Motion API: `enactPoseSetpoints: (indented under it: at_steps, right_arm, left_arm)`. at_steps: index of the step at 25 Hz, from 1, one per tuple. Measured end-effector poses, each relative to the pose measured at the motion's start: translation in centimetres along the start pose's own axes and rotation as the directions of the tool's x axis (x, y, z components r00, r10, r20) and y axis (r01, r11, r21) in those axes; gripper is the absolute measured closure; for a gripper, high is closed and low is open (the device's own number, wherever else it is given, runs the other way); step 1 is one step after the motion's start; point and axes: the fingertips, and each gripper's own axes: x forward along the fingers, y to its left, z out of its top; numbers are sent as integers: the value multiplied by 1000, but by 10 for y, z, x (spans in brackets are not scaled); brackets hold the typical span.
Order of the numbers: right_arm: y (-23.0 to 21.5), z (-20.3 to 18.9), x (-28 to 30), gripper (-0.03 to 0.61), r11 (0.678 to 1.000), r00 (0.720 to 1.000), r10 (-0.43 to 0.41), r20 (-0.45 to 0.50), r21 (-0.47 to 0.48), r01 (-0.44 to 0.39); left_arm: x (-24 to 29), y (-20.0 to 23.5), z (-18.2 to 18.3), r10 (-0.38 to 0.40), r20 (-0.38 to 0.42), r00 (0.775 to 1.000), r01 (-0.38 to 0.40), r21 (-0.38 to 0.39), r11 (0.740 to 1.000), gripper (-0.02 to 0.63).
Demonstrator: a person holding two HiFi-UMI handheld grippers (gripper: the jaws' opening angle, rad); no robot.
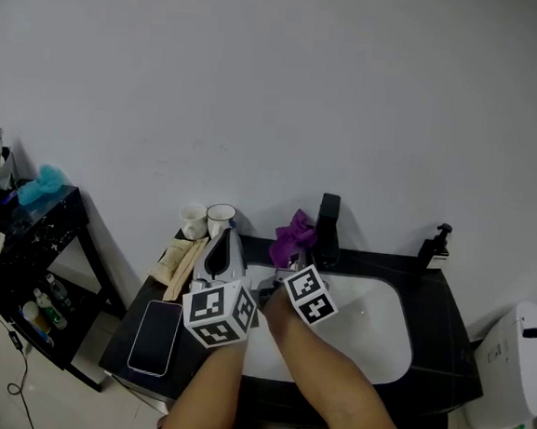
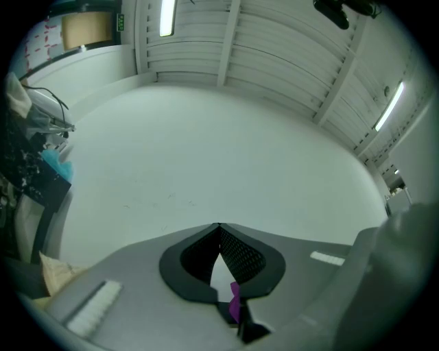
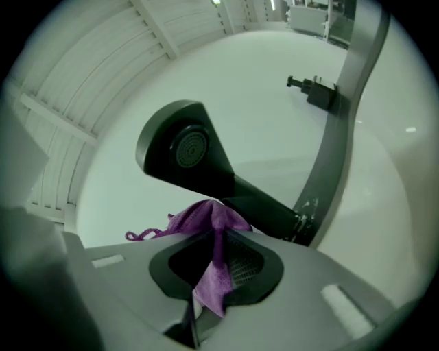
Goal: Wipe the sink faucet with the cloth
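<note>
The black faucet (image 1: 327, 227) stands at the back rim of the white sink (image 1: 380, 333). My right gripper (image 1: 292, 260) is shut on a purple cloth (image 1: 294, 236), which bunches against the faucet's left side. In the right gripper view the cloth (image 3: 213, 230) hangs pinched between the jaws of the right gripper (image 3: 216, 206), right under the faucet's round spout head (image 3: 182, 153). My left gripper (image 1: 221, 249) is over the counter left of the sink, away from the faucet. In its own view the left gripper (image 2: 219, 227) is shut with nothing in it and faces the bare wall.
Two cups (image 1: 206, 219) and a folded beige cloth (image 1: 177, 261) sit at the counter's back left, with a phone (image 1: 156, 336) nearer me. A black soap dispenser (image 1: 435, 243) stands at the back right. A black shelf (image 1: 22, 271) is at left, and a white bin (image 1: 511, 367) at right.
</note>
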Motion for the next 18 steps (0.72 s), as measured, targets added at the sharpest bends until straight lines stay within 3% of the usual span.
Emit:
enactPoseSetpoints:
  at_steps: [5, 10, 15, 18]
  right_arm:
    - [-13, -6, -11, 532, 999, 999, -28, -33, 44, 30]
    - [7, -5, -18, 533, 999, 992, 41, -118, -12, -43]
    - [35, -13, -41, 533, 983, 942, 126, -312, -89, -161]
    - [56, 3, -60, 532, 929, 900, 201, -386, -215, -300]
  left_arm:
    - [0, 3, -7, 3, -23, 1000, -4, -14, 1000, 597]
    - [4, 2, -15, 11, -44, 999, -10, 17, 1000, 595]
    - [2, 11, -21, 43, -72, 996, -42, 11, 999, 595]
    - [3, 7, -29, 36, -96, 995, -32, 45, 998, 595]
